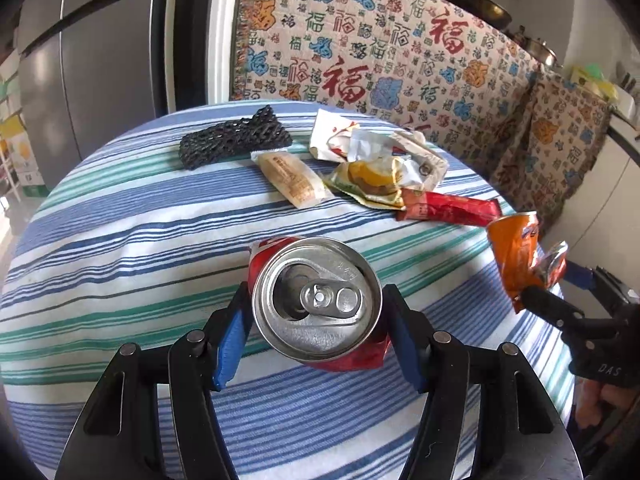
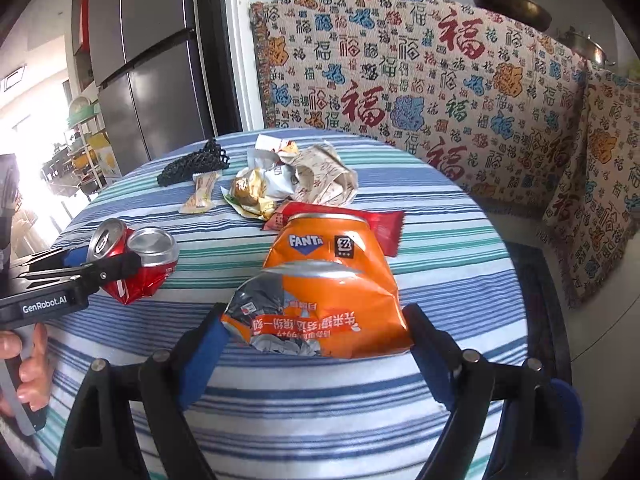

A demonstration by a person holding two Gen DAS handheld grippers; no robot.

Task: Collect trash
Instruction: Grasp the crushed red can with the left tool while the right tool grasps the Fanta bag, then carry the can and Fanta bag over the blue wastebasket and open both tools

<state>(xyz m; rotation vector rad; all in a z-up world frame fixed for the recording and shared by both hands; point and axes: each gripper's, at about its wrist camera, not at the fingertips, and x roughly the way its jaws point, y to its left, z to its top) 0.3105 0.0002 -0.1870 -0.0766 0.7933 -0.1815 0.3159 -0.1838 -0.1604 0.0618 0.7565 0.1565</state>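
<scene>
A crushed red can (image 1: 316, 300) with a silver top is held off the striped tablecloth (image 1: 120, 240), my left gripper (image 1: 316, 300) shut on its sides. From the right wrist view the same red can (image 2: 136, 264) hangs in the left gripper (image 2: 104, 260). A crushed orange Fanta can (image 2: 332, 280) sits between the blue pads of my right gripper (image 2: 316, 316), which press on both its edges. The left wrist view shows that orange can (image 1: 514, 256) raised at the table's right edge in the right gripper (image 1: 556, 284).
Farther back on the table lie a black foam net (image 1: 232, 140), a beige wrapper (image 1: 292, 180), crumpled paper wrappers (image 1: 376, 148) and a red wrapper (image 1: 452, 210). Behind stand a grey fridge (image 1: 100, 60) and a patterned cloth (image 1: 400, 52). A hand (image 2: 32, 364) grips the left handle.
</scene>
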